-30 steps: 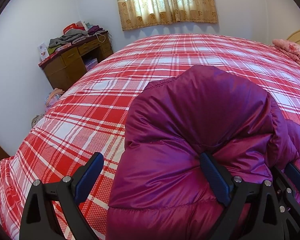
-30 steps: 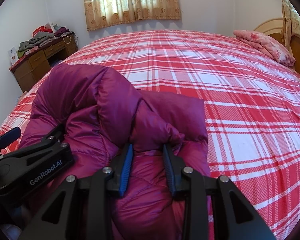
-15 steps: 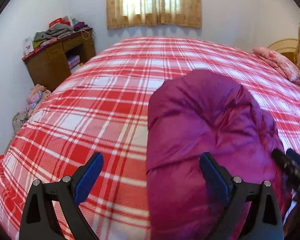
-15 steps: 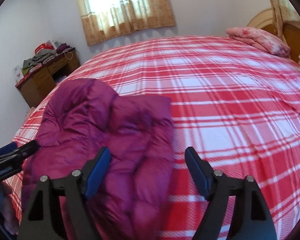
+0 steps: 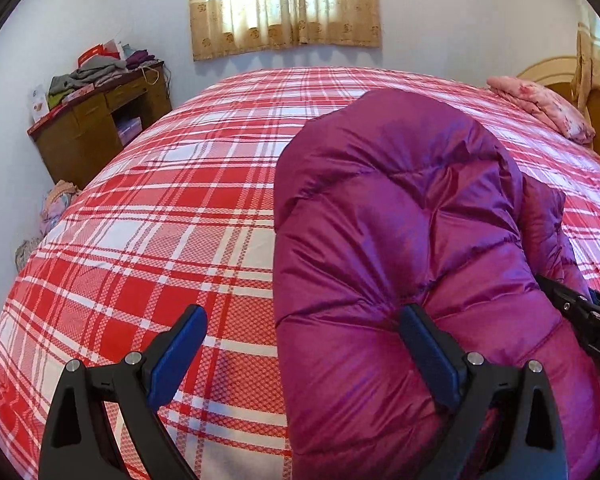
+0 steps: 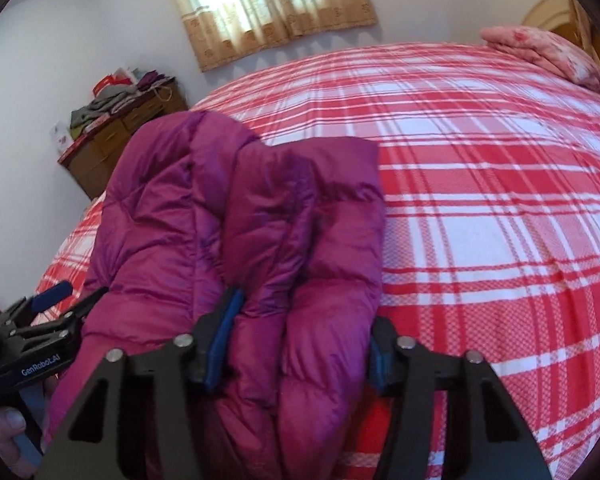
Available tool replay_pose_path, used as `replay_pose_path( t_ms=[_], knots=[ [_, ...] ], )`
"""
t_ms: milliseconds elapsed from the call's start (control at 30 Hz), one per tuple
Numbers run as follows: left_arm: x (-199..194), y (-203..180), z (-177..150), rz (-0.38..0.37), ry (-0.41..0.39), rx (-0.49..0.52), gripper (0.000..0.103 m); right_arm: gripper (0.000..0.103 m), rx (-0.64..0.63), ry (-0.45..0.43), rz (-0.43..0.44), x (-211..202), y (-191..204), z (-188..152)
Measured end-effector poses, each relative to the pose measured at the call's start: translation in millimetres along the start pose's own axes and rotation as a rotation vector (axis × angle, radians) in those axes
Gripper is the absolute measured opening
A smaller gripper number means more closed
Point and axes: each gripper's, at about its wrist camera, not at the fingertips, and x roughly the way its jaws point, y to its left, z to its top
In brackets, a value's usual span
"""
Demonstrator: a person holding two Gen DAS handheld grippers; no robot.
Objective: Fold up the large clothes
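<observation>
A magenta puffy down jacket (image 5: pixel 400 240) lies bunched in a folded heap on the red-and-white plaid bed (image 5: pixel 172 216). My left gripper (image 5: pixel 304 344) is open; its right finger presses into the jacket's near left edge, its left finger is over bare bedcover. In the right wrist view the jacket (image 6: pixel 240 220) fills the left half. My right gripper (image 6: pixel 300 340) is open wide with the jacket's near right fold between its fingers, the pads touching the fabric on both sides. The left gripper also shows at the left edge of the right wrist view (image 6: pixel 52 300).
A wooden desk (image 5: pixel 96 128) piled with clothes stands at the far left by the wall. A pink floral pillow (image 5: pixel 540 108) lies at the head of the bed by the wooden headboard (image 5: pixel 560 76). A curtained window (image 5: pixel 284 4) is on the far wall.
My right gripper let go of the jacket fold, opened wide, and has since narrowed around the jacket's near right fold. Both grippers drew back, then moved in onto the heap.
</observation>
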Motion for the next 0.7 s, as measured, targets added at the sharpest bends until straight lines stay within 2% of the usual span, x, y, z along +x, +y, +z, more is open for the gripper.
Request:
replay_pose_path(
  t_ms=[133,400,567,700],
  knots=[
    [0.4,-4.4,-0.3,0.0,-0.007,0.017,0.098,0.052,0.04,0.008,0.051,2.4,-7.2,-0.3],
    [2.8,-12.8,0.8,-0.006,-0.003,0.051,0.097,0.051,0.052,0.012,0.058,3.3,-9.6,-0.9],
    [0.2,-21.0,-0.3,-0.055,-0.014,0.095,0.081,0.047,0.058,0.016,0.074,3.8,-11.7,-1.4],
    [0.6,-25.1,0.3,-0.079,-0.017,0.105,0.076,0.046,0.067,0.02,0.084,4.6,-13.9,-1.5]
  ],
)
